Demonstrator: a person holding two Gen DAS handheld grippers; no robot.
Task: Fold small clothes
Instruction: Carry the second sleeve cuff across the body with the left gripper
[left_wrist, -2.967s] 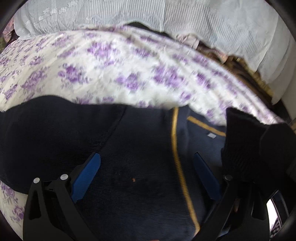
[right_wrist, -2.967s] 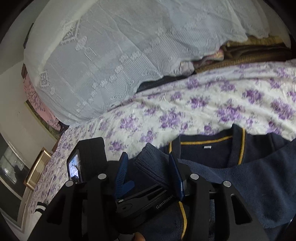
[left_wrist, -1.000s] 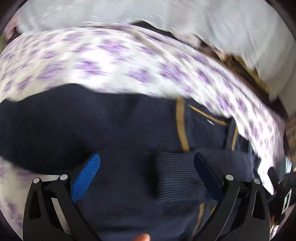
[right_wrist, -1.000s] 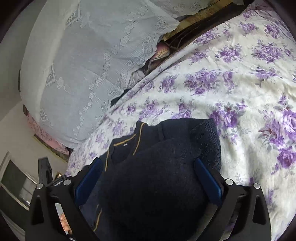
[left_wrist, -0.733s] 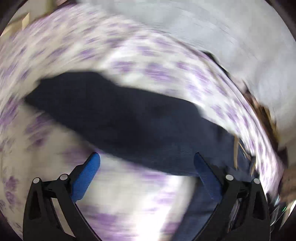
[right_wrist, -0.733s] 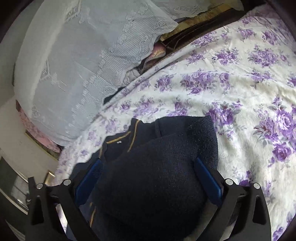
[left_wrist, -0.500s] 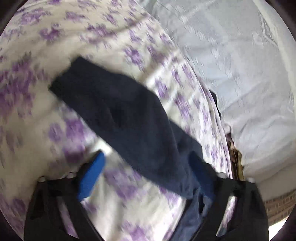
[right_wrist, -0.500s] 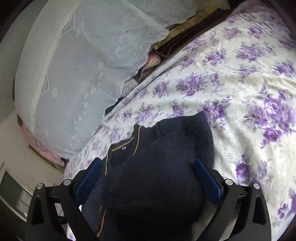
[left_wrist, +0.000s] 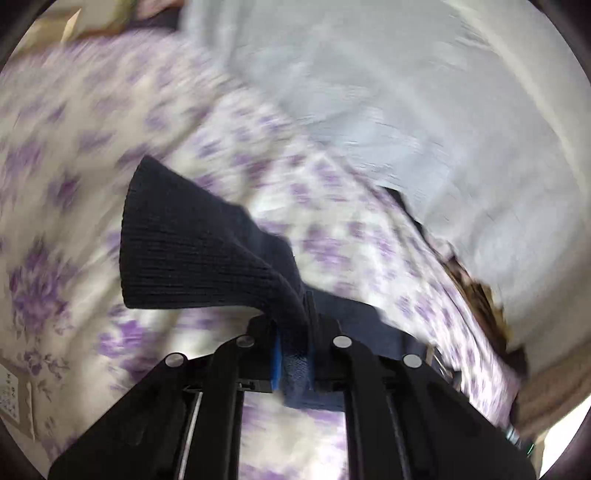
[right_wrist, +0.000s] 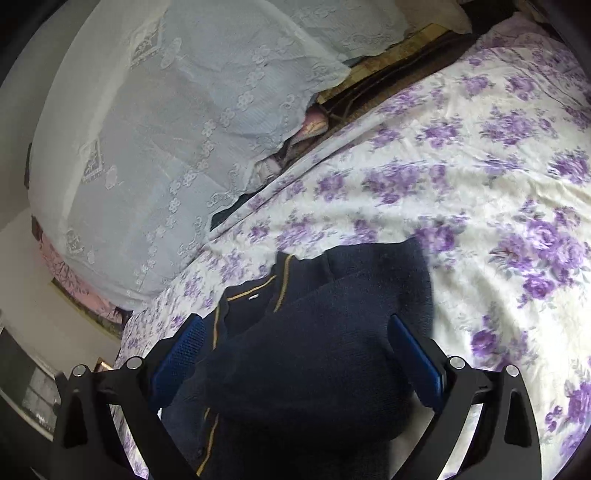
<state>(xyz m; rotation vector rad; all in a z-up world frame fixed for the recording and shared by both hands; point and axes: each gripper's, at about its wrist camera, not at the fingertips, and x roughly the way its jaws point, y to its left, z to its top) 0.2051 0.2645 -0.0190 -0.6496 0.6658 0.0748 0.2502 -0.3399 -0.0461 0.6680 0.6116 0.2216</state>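
- Currently, the sleeve-folding step is judged to be in hand: the left hand-held gripper (left_wrist: 293, 356) is clamped on the navy sleeve (left_wrist: 192, 251) of the cardigan (right_wrist: 314, 362), the knit being pinched between the blue pads just behind the ribbed cuff.
- The cuff is seen fanned out ahead of the left jaws, lifted off the floral bedsheet (left_wrist: 55, 229); the left view is motion-blurred, so finer detail cannot be read.
- The right hand-held gripper (right_wrist: 295, 354) is held with its jaws wide apart, one pad on either side of the cardigan body; no pad is seen pressing the fabric, and whether the pads touch the knit cannot be told.
- The cardigan is laid on the bed, collar with yellow trim (right_wrist: 251, 291) toward the lace-covered pile (right_wrist: 192, 122); one side is already folded over the body.
- Next move, as judged: the gripped sleeve is to be carried across onto the body and laid flat, then released; a low arc is called for so that the body underneath is not dragged.
- The body may need to be pinned by the right gripper while the sleeve is drawn over.
- Edges: the outer fold edge of the cardigan lies near the right pad; the collar edge is well clear of the lace-covered pile.
- Open room: a wide bare stretch of bedsheet is noted to the right of the cardigan in the right view, and around the cuff in the left view.
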